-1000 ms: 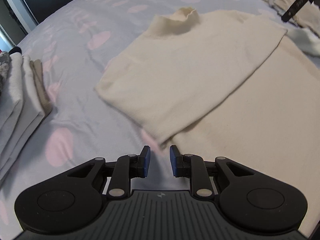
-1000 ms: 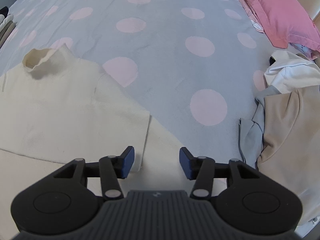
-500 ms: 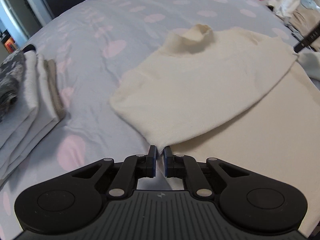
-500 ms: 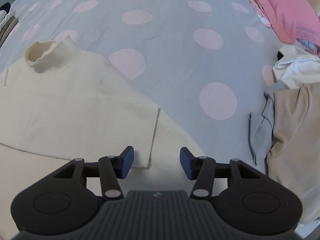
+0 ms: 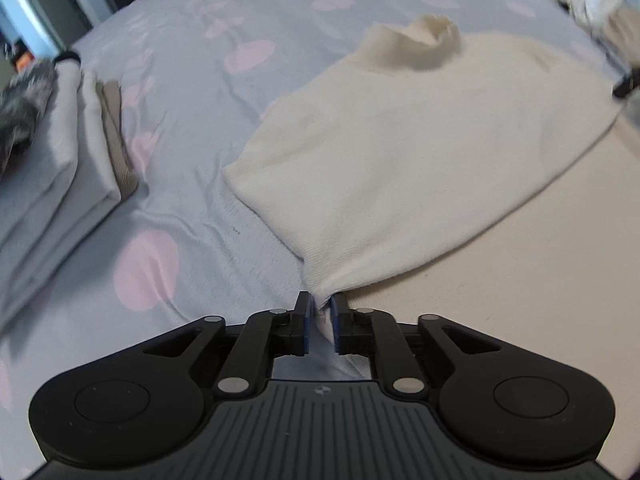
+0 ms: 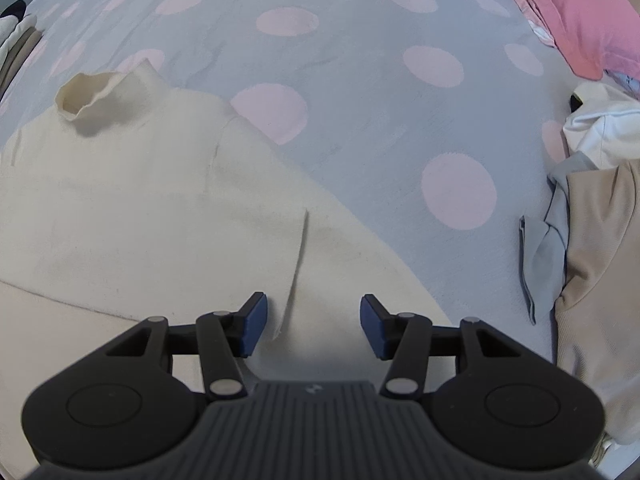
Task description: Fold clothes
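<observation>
Left wrist view: unlabelled cream sweater [image 5: 400, 160]

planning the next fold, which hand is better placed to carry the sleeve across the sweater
Left. Its fingers pinch the cream sweater at the sleeve cuff, though they are easing open. The right gripper is open above the other cuff, gripping nothing.

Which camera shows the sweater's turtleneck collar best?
The right wrist view: the collar is sharp, its opening visible. The left wrist view shows the same collar farther off and blurred.
</observation>
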A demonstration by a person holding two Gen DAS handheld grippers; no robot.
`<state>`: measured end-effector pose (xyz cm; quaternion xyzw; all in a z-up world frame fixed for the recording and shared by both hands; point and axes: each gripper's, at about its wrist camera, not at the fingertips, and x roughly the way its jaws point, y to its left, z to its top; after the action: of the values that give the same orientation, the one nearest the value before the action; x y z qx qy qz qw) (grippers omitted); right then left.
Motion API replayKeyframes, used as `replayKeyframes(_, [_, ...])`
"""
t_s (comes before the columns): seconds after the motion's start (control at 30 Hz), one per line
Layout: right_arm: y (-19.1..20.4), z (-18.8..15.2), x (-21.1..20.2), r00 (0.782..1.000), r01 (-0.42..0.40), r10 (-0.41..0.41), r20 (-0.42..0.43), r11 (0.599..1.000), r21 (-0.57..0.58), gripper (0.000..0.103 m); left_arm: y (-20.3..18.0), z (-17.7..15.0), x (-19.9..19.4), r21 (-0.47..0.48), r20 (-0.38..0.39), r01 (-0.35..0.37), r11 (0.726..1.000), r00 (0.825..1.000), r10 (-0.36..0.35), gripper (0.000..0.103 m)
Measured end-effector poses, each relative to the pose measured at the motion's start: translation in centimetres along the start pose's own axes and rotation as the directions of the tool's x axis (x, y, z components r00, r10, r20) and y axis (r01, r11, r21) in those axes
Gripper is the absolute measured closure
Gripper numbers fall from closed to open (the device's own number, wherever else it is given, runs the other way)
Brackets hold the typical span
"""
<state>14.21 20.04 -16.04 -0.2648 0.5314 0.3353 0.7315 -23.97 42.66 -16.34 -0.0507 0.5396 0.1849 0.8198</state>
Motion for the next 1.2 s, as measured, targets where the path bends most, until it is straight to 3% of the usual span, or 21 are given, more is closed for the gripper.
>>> replayKeyframes(0.33, [-1.1,-1.1,-1.4,1.0,0.015,-0.015,0.027,1.0,0.012,0.048,0.7,-1.4,-2.4,-0.111,-0.006,0.054,0.992,0.998,-0.055,0.086])
replayKeyframes(0.43, [-2.5,-1.7,-2.6,0.999,0.016,-0.018,0.05,0.999,0.048,0.048,-0.2,-1.2,-3.3,-0.094,0.003,0.007,0.996,1.0,-0.006,0.086])
replayKeyframes(0.53, [-4.2,-2.3,-4.1,0.997,0.014,-0.022,0.079,0.996,0.092,0.048,-0.3,-0.7,-4.7,-0.121,0.043,0.003,0.993,0.999,0.002,0.082])
replayKeyframes(0.77, [-12.2,-6.3,-8.3,0.99,0.045,-0.072,0.117,0.974,0.22,0.047,0.5,0.7,-8.6,-0.211,0.14,-0.041,0.977,0.988,0.071,0.073])
replayKeyframes(0.87, [-16.0,-9.1,-9.3,0.99,0.066,-0.101,0.1,0.95,0.305,0.047,1.4,0.9,-10.4,-0.277,0.179,-0.049,0.96,0.979,0.101,0.07])
replayKeyframes(0.93, [-18.5,-11.2,-9.9,0.989,0.079,-0.12,0.088,0.925,0.371,0.047,1.9,0.8,-11.3,-0.315,0.202,-0.047,0.948,0.973,0.115,0.061])
replayKeyframes(1.13, [-24.7,-17.5,-10.4,0.984,0.118,-0.171,0.046,0.827,0.549,0.047,2.5,0.1,-11.9,-0.391,0.205,-0.052,0.919,0.968,0.142,0.061])
replayKeyframes(1.2, [-26.4,-19.5,-10.3,0.983,0.133,-0.183,0.024,0.793,0.594,0.047,2.2,0.0,-11.7,-0.386,0.202,-0.047,0.921,0.97,0.135,0.061])
